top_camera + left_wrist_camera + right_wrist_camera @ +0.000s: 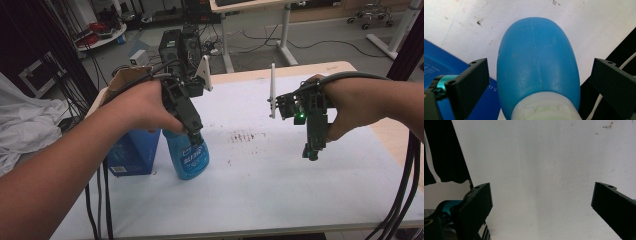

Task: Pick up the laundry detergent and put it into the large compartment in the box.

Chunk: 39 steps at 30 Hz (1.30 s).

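A blue plastic bottle [190, 160] stands upright on the white table [270, 185], left of centre. My left gripper [196, 138] comes down over its top. In the left gripper view the bottle [536, 47] sits between the two black jaws with a gap on each side, so the left gripper [540, 62] is open. Its pale neck shows at the bottom edge. To the right, my right gripper [311, 153] points down above bare table. Its jaws stand wide apart in the right gripper view, with nothing in the right gripper [541, 186].
A dark blue box [131, 152] stands right beside the bottle on its left, also seen as the blue box [434, 65]. An open cardboard box [125, 77] sits behind it at the table's far left corner. Small dark stains [245, 136] mark the table's middle. Cables hang at both sides.
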Available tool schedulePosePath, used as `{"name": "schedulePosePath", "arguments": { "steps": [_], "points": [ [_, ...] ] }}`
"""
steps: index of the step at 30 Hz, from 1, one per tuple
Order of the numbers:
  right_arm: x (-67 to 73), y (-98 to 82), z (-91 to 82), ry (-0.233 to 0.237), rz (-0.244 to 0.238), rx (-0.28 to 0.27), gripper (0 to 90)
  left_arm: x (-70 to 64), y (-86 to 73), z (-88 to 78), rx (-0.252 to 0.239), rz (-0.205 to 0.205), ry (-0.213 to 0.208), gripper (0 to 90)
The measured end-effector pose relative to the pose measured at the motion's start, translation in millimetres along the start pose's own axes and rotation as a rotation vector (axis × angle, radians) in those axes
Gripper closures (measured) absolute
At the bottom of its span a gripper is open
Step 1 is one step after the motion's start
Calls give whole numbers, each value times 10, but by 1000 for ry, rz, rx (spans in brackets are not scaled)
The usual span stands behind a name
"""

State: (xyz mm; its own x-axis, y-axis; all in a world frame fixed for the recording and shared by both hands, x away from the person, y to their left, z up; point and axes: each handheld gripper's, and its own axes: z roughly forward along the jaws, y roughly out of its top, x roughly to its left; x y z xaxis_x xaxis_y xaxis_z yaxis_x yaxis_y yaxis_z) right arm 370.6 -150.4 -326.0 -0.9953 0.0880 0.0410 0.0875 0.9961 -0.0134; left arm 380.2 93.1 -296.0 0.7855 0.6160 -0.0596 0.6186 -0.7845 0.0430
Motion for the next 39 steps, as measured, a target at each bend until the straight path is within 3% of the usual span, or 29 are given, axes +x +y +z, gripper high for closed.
{"name": "schedulePosePath", "arguments": {
  "steps": [15,17,34,39],
  "points": [
    [-10,-5,8,0,0,5,25,12,16,45,16,-17,16,27],
    [-11,-2,13,-2,0,6,25,9,19,41,16,-14,15,71],
    [-16,18,26,0,-3,10,25,25,16,37,17,-11,17,99],
    [-20,27,41,0,-6,16,25,32,13,33,17,-17,5,170]
  ]
}}
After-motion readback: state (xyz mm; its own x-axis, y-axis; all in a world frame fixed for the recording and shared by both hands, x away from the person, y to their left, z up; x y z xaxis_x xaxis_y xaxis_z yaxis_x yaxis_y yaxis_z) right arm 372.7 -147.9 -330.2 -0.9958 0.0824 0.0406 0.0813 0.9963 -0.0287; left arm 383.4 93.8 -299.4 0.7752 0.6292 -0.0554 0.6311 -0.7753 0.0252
